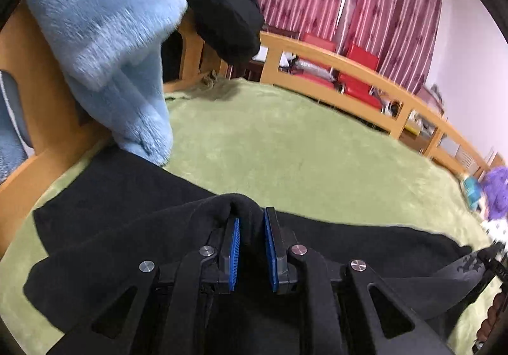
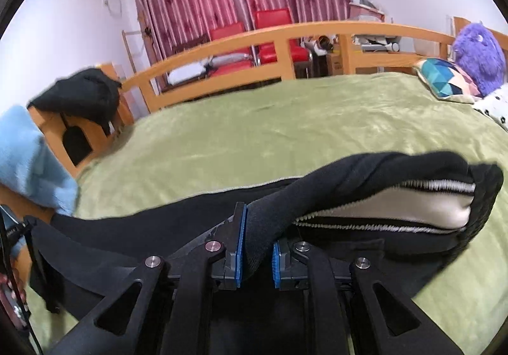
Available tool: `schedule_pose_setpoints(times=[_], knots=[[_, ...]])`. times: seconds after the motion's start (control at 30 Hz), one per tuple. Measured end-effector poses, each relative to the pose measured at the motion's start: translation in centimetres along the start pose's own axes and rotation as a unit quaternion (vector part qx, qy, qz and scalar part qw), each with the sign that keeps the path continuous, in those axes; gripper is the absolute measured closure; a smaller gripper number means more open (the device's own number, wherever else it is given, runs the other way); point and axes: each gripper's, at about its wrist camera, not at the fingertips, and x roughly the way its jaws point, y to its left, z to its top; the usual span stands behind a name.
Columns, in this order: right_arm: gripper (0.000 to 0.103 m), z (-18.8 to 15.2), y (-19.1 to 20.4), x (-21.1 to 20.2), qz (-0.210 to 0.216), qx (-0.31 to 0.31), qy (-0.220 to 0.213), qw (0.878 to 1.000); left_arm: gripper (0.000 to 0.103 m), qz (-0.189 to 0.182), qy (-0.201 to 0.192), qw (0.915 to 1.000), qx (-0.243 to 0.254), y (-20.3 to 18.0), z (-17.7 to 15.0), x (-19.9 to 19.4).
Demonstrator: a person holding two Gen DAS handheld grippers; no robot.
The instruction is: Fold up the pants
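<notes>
Black pants (image 1: 127,221) lie across the near part of a green bed cover (image 1: 285,145). My left gripper (image 1: 251,221) is shut on a raised fold of the black fabric between its blue pads. In the right wrist view my right gripper (image 2: 257,228) is shut on the pants' waistband (image 2: 374,177), which is lifted off the bed and shows a pale lining (image 2: 397,206) and ribbed edge. The pants (image 2: 158,231) stretch left between the two grippers. The right gripper's body shows at the left wrist view's right edge (image 1: 489,259).
A light blue fleece garment (image 1: 111,47) and a black garment (image 1: 219,12) hang over the wooden footboard (image 1: 28,82) at the left. A wooden rail (image 2: 254,37) runs behind the bed. A patterned pillow (image 2: 447,79) and a purple plush toy (image 2: 476,53) lie at the far right.
</notes>
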Motion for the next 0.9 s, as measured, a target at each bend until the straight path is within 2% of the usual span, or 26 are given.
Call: schedule_pose_setpoints(times=[0.03,0.07,0.1,0.13,0.17,0.2,0.23,0.27,0.3,0.37,0.5,0.63,0.7,0.8,0.9], knots=[[0.086,-0.4,0.2,1.2,-0.004,-0.006,0.009,1.0,0.081,0.003,0.006,1.0,0.005,-0.3,-0.4,0.4],[0.078,-0.9,0.3,2.1,-0.008,-0.012,0.019,1.0,0.074,0.008,0.013,0.9998,0.01,-0.4,-0.7,0.7],[0.065,-1.3,0.5,2.9,-0.016,-0.018,0.035,0.999,0.062,0.019,0.019,0.9995,0.017,-0.6,-1.1,0.6],[0.061,-1.9,0.5,3.3,-0.023,-0.027,0.047,0.998,0.053,0.028,0.02,0.9992,0.022,-0.8,-1.4,0.2],[0.059,-2.4,0.5,3.2,-0.028,-0.032,0.053,0.998,0.032,0.033,0.017,0.999,0.026,-1.0,-1.6,-0.4],[0.059,-2.9,0.4,2.7,-0.031,-0.037,0.054,0.997,0.023,0.029,0.01,0.9991,0.03,-1.1,-2.0,-1.4],[0.058,-3.4,0.3,1.8,-0.032,-0.041,0.053,0.997,0.023,0.022,0.007,0.9992,0.034,-1.1,-2.3,-2.2],[0.051,-3.8,0.0,0.7,-0.033,-0.042,0.053,0.997,0.023,0.015,0.008,0.9991,0.04,-1.2,-2.8,-3.2],[0.04,-4.3,-0.3,-0.3,-0.037,-0.041,0.052,0.997,0.023,0.009,0.016,0.9987,0.048,-1.3,-3.4,-4.1],[0.032,-5.6,-1.3,-2.2,-0.047,-0.026,0.048,0.997,0.023,-0.015,0.038,0.9977,0.054,-1.3,-5.4,-5.9],[0.032,-8.7,-4.5,-4.5,-0.062,0.009,0.077,0.995,0.023,-0.067,0.096,0.9927,0.031,-0.1,-9.8,-7.1],[0.032,-11.7,-7.5,-4.4,-0.062,0.053,0.109,0.991,0.023,-0.077,0.141,0.987,-0.003,1.3,-13.4,-6.0],[0.032,-12.4,-8.7,-3.5,-0.054,0.075,0.122,0.988,0.025,-0.08,0.163,0.9826,-0.036,2.3,-14.4,-4.7],[0.032,-12.6,-10.3,-1.8,-0.043,0.114,0.135,0.983,0.025,-0.081,0.162,0.9802,-0.081,3.6,-14.2,-3.1],[0.029,-12.3,-11.0,-0.3,-0.038,0.129,0.125,0.983,0.025,-0.068,0.149,0.9806,-0.107,4.4,-13.1,-1.4]])
